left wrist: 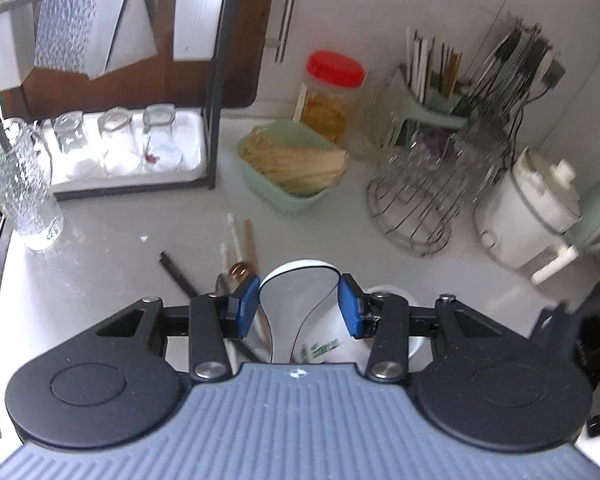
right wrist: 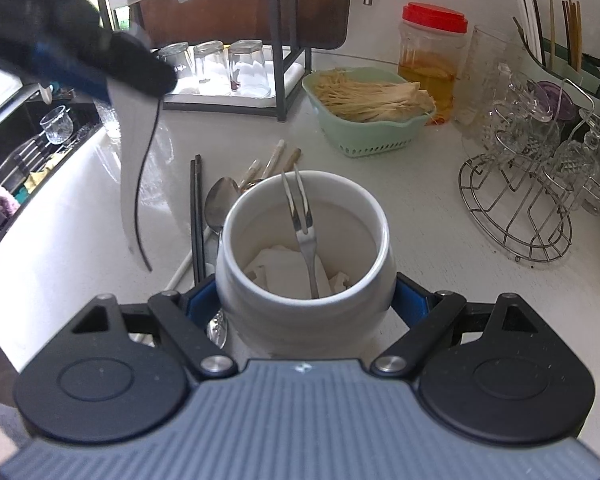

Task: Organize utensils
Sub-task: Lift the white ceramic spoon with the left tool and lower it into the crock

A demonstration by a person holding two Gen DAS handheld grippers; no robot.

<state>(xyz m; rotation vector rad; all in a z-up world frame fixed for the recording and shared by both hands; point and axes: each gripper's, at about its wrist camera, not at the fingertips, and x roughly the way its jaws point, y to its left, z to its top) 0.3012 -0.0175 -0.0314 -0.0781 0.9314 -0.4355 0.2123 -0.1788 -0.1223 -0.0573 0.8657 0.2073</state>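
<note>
While the right tongs (right wrist: 304,304) clamp the white ceramic jar (right wrist: 302,264) standing on the table (right wrist: 420,216), a small fork (right wrist: 302,224) leans inside it. Raised above the table, the left tongs (left wrist: 298,304) grip a white ceramic spoon (left wrist: 296,300) by its bowl. Black chopsticks (right wrist: 197,216) and a metal spoon (right wrist: 219,204) lie just beside the jar.

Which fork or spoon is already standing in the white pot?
The small two-pronged fork stands inside the white pot. The metal spoon lies on the counter beside it.
</note>
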